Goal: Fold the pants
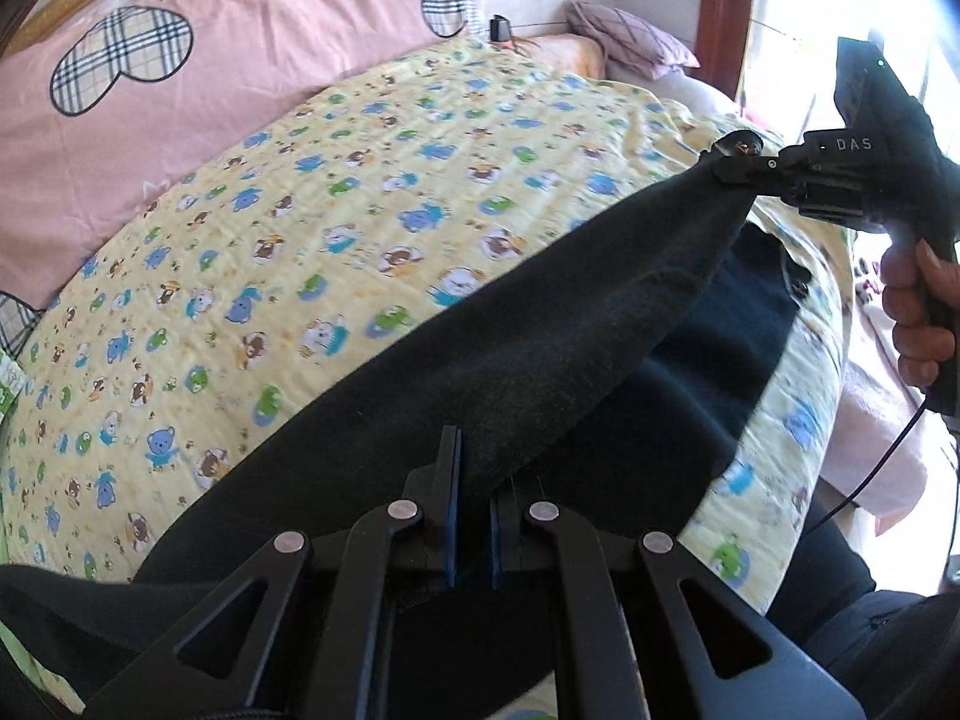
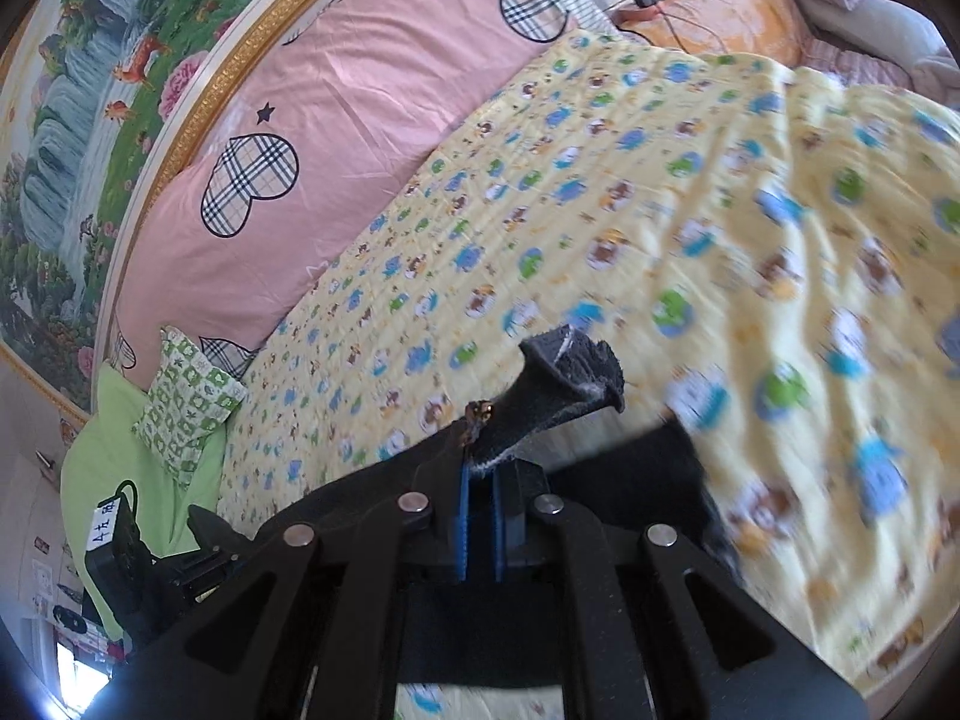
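Observation:
Dark pants (image 1: 510, 360) hang stretched above a yellow cartoon-print bedsheet (image 1: 360, 210). At the bottom of the left wrist view, my left gripper (image 1: 477, 480) is shut on one edge of the fabric. The cloth runs up and right to my right gripper (image 1: 729, 165), shut on another corner, with a hand (image 1: 918, 312) on its handle. More of the pants lies on the bed beneath the lifted fold. In the right wrist view, my right gripper (image 2: 486, 474) pinches the pants (image 2: 570, 372), a fleecy hem sticking out past its fingertips. The left gripper's body (image 2: 120, 552) shows at lower left.
A pink duvet with plaid hearts (image 1: 180, 90) lines the far side of the bed below a framed painting (image 2: 90, 120). A green patterned pillow (image 2: 186, 396) lies at one end, orange (image 2: 720, 12) and purple (image 1: 630, 36) pillows at the other. The bed's edge (image 1: 828, 312) drops off by the hand.

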Available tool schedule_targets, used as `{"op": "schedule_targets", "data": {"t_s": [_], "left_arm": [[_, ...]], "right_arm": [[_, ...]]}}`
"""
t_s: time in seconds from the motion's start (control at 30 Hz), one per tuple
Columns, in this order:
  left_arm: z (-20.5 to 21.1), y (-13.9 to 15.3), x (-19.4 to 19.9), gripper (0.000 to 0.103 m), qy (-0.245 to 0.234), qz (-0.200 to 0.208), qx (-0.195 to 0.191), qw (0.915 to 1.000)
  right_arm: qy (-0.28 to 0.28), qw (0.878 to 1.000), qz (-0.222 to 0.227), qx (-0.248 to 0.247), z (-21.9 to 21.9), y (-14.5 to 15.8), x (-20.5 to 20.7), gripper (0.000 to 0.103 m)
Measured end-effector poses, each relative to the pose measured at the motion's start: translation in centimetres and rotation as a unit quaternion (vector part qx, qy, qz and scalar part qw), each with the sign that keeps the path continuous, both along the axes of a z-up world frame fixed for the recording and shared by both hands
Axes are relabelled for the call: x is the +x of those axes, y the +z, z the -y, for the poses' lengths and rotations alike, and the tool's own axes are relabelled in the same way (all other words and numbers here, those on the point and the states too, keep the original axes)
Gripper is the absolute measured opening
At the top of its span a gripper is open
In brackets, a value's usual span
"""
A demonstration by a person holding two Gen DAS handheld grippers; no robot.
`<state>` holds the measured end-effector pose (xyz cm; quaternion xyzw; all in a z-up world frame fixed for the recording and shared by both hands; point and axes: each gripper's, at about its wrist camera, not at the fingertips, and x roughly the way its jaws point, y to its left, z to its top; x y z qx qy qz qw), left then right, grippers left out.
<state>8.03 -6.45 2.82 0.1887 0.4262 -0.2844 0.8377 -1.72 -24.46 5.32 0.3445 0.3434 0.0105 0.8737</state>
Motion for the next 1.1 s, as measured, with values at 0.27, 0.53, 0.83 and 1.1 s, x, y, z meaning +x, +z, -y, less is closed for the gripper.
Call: {"op": "schedule_targets", "data": {"t_s": [0.27,0.53,0.83,1.1], "left_arm": [[0.1,-0.8,-1.7,0.006,-0.012,-0.012,-0.004,0.9998],[1.0,-2.6,-2.5,0.007,-0.030,-0.029,0.003,0.9991],[0.9,-3.2,-2.8,0.015,-0.025,-0.033,-0.002,0.9991],[-0.8,-3.1,-3.9,0.062,-0.006,-0.045,-0.024,0.9987]], "right_arm": [[-0.018,1.000,-0.006,-0.010,0.0,-0.8,-3.2,0.007],[-0.035,0.999,-0.033,-0.018,0.6,-2.8,-5.3,0.007],[-0.046,0.995,-0.065,-0.054,0.4,-4.5,-5.8,0.008],[-0.076,0.990,-0.082,-0.082,0.7,-3.6,-7.2,0.027]]}}
